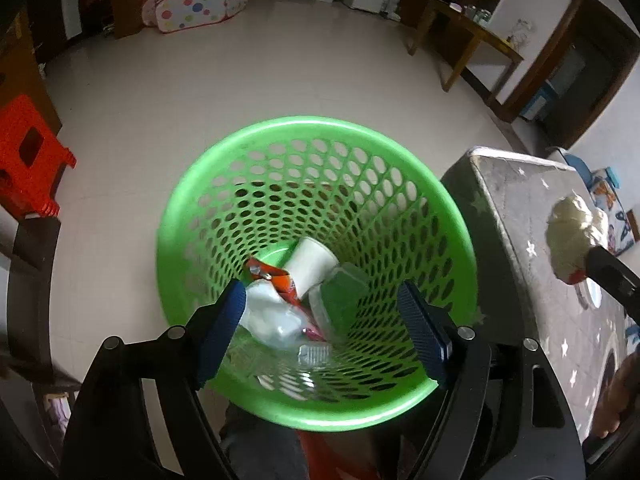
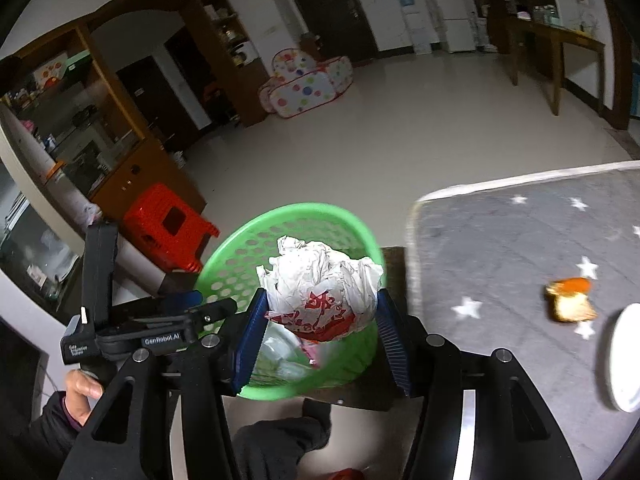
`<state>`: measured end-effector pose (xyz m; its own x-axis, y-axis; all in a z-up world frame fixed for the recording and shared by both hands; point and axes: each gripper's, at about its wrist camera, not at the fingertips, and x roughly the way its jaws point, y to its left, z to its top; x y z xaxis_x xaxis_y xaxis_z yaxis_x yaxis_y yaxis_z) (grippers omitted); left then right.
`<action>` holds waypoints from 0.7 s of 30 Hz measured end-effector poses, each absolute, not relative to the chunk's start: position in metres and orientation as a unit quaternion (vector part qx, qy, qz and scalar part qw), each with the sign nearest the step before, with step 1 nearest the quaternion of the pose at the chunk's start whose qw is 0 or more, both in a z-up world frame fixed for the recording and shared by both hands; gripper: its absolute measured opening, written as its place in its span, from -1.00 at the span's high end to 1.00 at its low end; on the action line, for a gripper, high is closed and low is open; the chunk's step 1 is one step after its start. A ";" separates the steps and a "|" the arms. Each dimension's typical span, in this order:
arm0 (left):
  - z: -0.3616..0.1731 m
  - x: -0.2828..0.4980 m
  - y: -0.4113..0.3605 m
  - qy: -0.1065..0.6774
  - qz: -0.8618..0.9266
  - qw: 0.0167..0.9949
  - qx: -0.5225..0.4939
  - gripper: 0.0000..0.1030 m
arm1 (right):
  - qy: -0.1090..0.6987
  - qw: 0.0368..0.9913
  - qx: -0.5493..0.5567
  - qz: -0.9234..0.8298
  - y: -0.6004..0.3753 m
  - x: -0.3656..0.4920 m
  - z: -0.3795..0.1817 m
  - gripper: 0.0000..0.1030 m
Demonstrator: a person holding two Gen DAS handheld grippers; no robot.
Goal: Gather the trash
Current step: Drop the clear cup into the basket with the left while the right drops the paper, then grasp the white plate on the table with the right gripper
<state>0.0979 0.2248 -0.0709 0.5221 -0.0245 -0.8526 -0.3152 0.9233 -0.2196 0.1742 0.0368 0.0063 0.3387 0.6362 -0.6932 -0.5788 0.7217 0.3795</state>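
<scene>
Right gripper (image 2: 320,326): closed around a crumpled paper wrapper (image 2: 322,290), white with red print, pinched between both blue pads; it hangs above the near rim of the bin.
Left gripper (image 1: 322,332): jaws spread wide with nothing between them, poised over the mouth of the bin, pointing down into it.
Green bin (image 1: 192,208): round perforated plastic basket standing on the floor, just left of the table edge.
Bin contents: a white cup (image 1: 310,262) lying on its side, an orange snack packet (image 1: 276,276) touching it, a clear plastic bag (image 1: 272,316) nearest, and a clear lidded container (image 1: 340,292) to the right.
Table (image 2: 500,240): grey cloth with white stars, to the right of the bin.
On the table: a piece of bread with an orange top (image 2: 572,300), and just right of it the edge of a white plate (image 2: 624,360), apart from it.
Red stool (image 2: 168,224): on the floor, left of the bin and farther off.
Play tent (image 2: 308,82): white with coloured dots, far across the pale floor.
Wooden side table (image 1: 464,36): far right, against the wall.
</scene>
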 end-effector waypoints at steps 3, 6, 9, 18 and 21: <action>-0.073 0.092 0.233 0.480 0.094 0.852 -0.184 -0.50 | 0.443 0.811 0.029 0.381 0.053 0.177 0.003 -0.06; -0.074 0.084 0.240 0.478 0.101 0.851 -0.190 -0.50 | 0.449 0.804 0.026 0.389 0.067 0.177 -0.002 -0.12; -0.073 0.080 0.244 0.476 0.105 0.851 -0.194 -0.50 | 0.455 0.797 0.035 0.395 0.073 0.179 -0.007 -0.33; -0.072 0.076 0.243 0.477 0.109 0.849 -0.198 -0.54 | 0.451 0.804 0.038 0.386 0.054 0.175 -0.001 -0.40; -0.070 0.079 0.235 0.477 0.104 0.851 -0.195 -0.54 | 0.444 0.816 0.032 0.368 0.034 0.174 0.004 -0.43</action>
